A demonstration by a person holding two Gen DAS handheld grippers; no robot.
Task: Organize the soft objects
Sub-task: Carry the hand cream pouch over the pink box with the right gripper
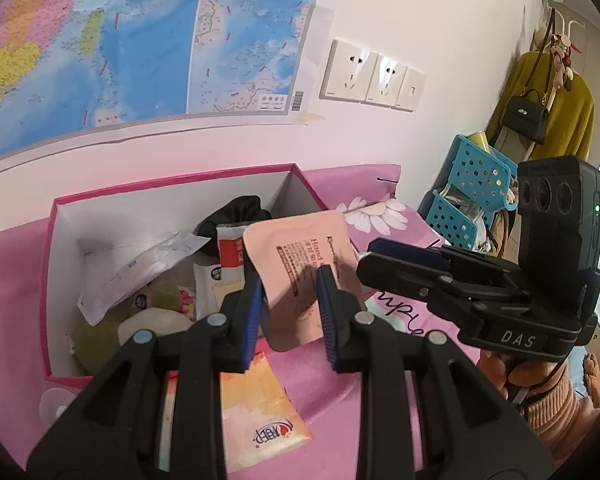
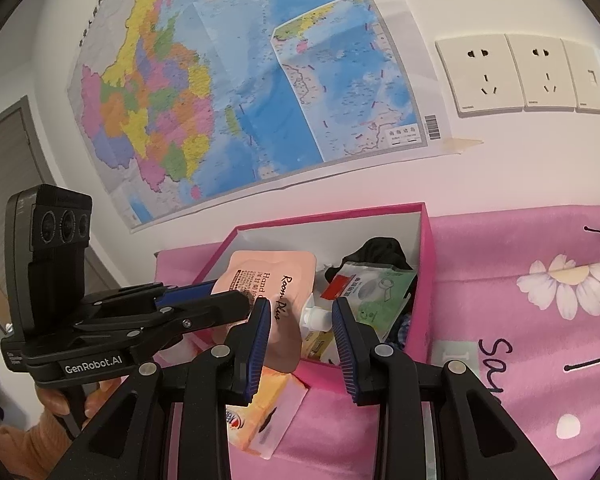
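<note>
A pink soft pouch of hand soap [image 1: 300, 264] hangs over the right rim of a pink box [image 1: 48, 280] with white inside walls. My left gripper [image 1: 290, 312] has its blue pads on both sides of the pouch and holds it. In the right wrist view the same pouch [image 2: 276, 288] with its white cap sits between the jaws of my right gripper [image 2: 302, 344], touching only the left pad, and the left gripper's fingers [image 2: 204, 304] clamp it from the left. The box [image 2: 426, 280] holds a black cloth [image 2: 380, 252], wipe packs [image 2: 376, 292] and green plush [image 1: 100, 336].
A flat orange-pink pack [image 1: 260, 404] lies on the pink flowered cloth [image 2: 540, 320] in front of the box. A blue perforated basket [image 1: 472, 192] stands at the right. A map [image 2: 240, 92] and wall sockets [image 2: 520, 76] are on the wall behind.
</note>
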